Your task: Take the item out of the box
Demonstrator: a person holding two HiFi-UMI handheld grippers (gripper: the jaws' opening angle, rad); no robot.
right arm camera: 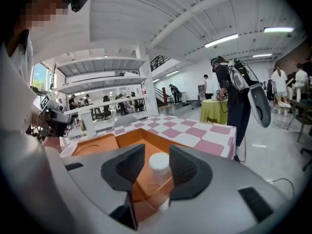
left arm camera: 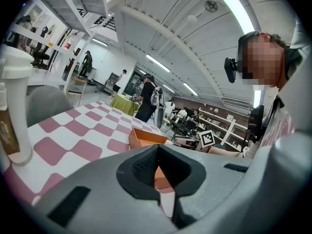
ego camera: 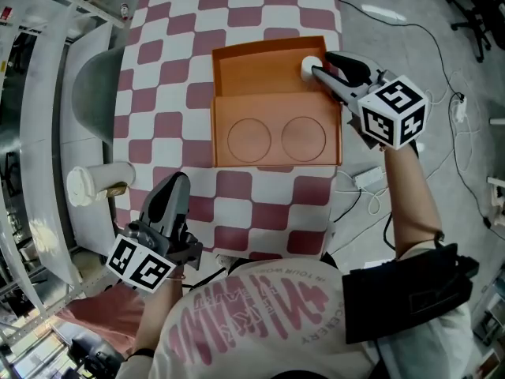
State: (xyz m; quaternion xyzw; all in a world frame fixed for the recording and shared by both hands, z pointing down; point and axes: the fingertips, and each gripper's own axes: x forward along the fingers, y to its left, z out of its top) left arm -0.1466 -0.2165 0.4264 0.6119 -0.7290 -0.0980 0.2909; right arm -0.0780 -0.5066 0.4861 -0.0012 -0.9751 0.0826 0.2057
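Head view: a flat orange cardboard box (ego camera: 252,73) lies open on the pink-and-white checked counter (ego camera: 170,69), its lid (ego camera: 276,160) pressed with two circles. A small round white jar (ego camera: 307,64) sits in the tray's far right corner at the right tongs (ego camera: 319,71), and the left tongs (ego camera: 177,184) are well apart near the counter's edge. Left gripper view: ribbed black pads closed together (box beyond). Right gripper view: the jar (right arm camera: 159,161), white cap over a clear body, stands between parted pads that do not press it.
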